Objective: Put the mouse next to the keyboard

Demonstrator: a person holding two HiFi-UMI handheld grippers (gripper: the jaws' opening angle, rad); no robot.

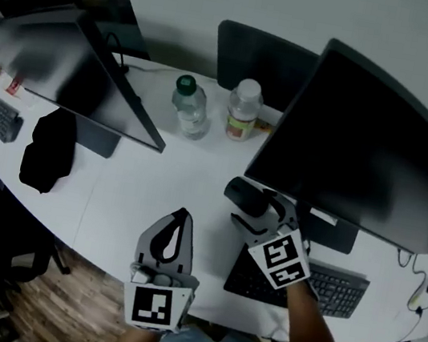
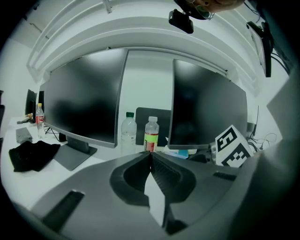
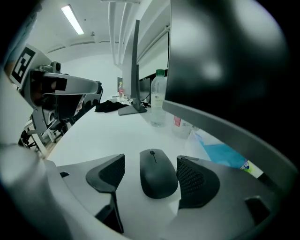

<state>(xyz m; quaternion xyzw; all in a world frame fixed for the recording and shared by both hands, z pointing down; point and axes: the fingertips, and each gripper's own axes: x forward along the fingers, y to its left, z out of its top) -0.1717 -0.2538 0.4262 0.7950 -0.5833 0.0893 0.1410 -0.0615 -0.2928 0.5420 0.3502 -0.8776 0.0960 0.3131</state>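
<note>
A black mouse (image 3: 157,173) lies flat on the white desk (image 3: 93,136), between the jaws of my right gripper (image 3: 151,161). The jaws stand open, with a gap showing on each side of the mouse. From the head view the mouse (image 1: 241,191) sits just left of the right-hand monitor's stand, and my right gripper (image 1: 254,213) reaches over the black keyboard (image 1: 325,286) at the desk's near edge. My left gripper (image 1: 182,216) hovers at the near edge, left of the keyboard. Its jaws (image 2: 151,155) are shut with nothing between them.
Two large dark monitors (image 1: 76,74) (image 1: 364,151) stand on the desk. Two plastic bottles (image 1: 190,107) (image 1: 243,110) stand between them. A black cloth (image 1: 49,148) and a second keyboard (image 1: 1,118) lie at the far left. A blue packet (image 3: 222,154) lies under the right monitor.
</note>
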